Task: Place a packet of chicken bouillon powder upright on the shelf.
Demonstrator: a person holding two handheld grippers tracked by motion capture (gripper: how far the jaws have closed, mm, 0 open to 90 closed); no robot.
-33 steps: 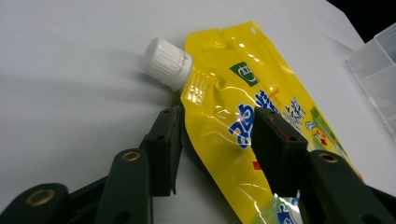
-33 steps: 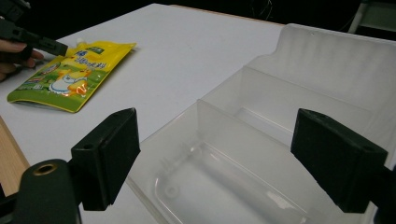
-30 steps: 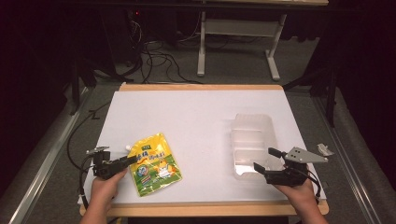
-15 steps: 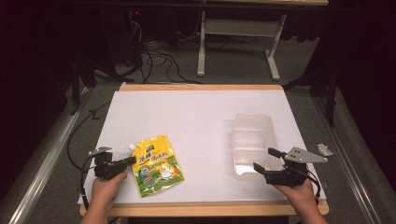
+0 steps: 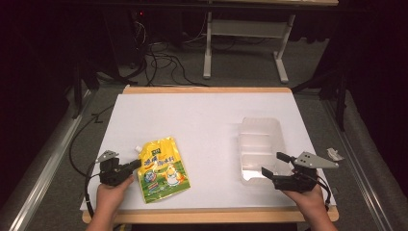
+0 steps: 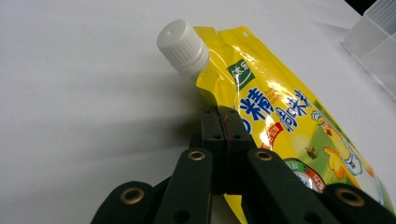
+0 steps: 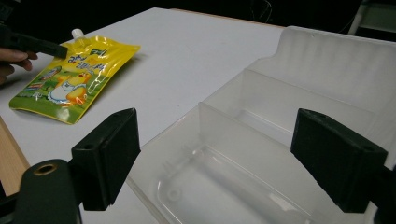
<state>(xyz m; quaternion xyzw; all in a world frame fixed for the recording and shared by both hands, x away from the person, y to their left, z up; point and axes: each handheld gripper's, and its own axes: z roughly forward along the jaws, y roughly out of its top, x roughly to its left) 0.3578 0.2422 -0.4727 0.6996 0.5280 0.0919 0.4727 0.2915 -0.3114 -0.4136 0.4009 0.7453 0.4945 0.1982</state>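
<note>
Lying flat near the front-left corner of the white worktop, a yellow spouted pouch shows its printed face up, with green artwork toward its lower end and a white screw cap at the corner pointing away from the person and toward the left edge. The left gripper, held in the person's left hand by the front edge, reaches in from the pouch's left side. In the left gripper view its two black jaws are pressed together at the pouch's left edge, just below the cap; they appear to pinch the foil edge, though the contact itself sits partly behind the jaws.

A clear plastic bin with inner dividers stands toward the right edge of the worktop, well apart from the pouch. The right gripper, held in the person's right hand near the front-right corner, points toward the bin's near end. In the right gripper view its jaws stand wide apart, holding nothing, one on each side of the bin's near wall, with the bin's compartments visible between them.

A small pale scrap lies just off the right edge.
</note>
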